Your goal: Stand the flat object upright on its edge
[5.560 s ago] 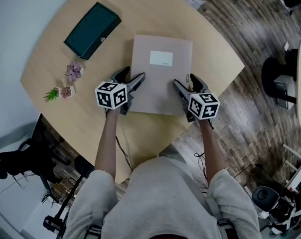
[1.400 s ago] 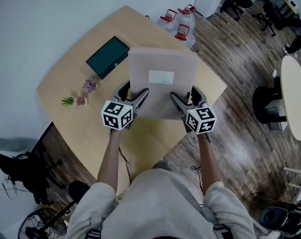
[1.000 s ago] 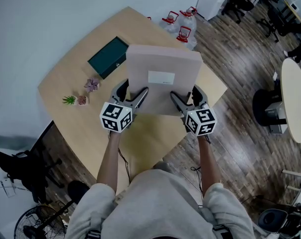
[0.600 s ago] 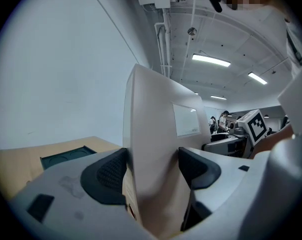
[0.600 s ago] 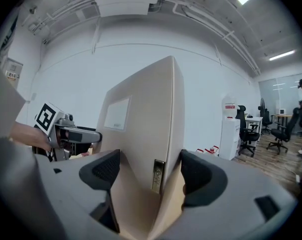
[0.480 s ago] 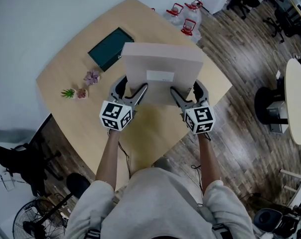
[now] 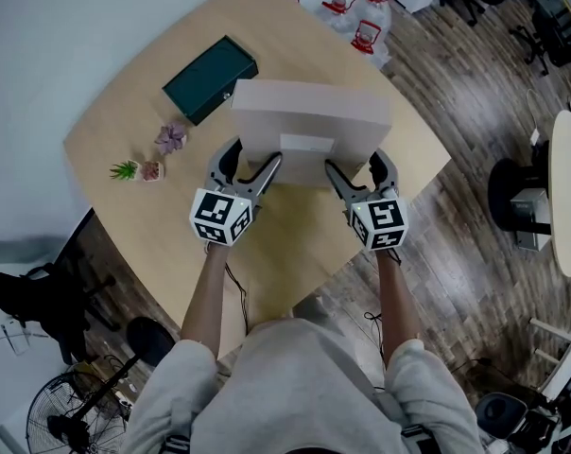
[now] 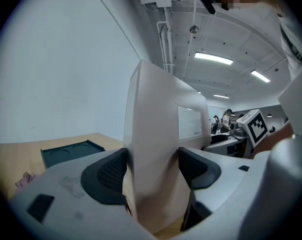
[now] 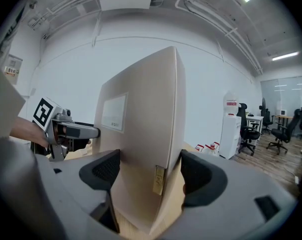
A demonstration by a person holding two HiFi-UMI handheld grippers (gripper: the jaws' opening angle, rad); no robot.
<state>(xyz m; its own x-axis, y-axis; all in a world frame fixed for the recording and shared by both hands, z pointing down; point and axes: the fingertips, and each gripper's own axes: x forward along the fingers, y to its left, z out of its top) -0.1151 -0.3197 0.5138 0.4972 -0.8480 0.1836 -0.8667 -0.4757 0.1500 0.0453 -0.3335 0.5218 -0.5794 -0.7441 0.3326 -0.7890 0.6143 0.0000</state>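
Beige flat box (image 7: 309,121) standing upright on the counter (image 7: 295,230).
Left tongs (image 7: 250,160) and right tongs (image 7: 355,165) each pinch one lower side edge; a closed dark green case (image 7: 210,78) lies behind.

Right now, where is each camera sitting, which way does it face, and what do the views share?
Head view: on the person's head, facing steeply down at the table; shows both forearms, left gripper, right gripper.
Left gripper view: rides the left gripper, looks along its jaws, shut on the flat box; right gripper beyond.
Right gripper view: rides the right gripper, looks along its jaws, shut on that box; left gripper beyond.
Shared: all three show the box.
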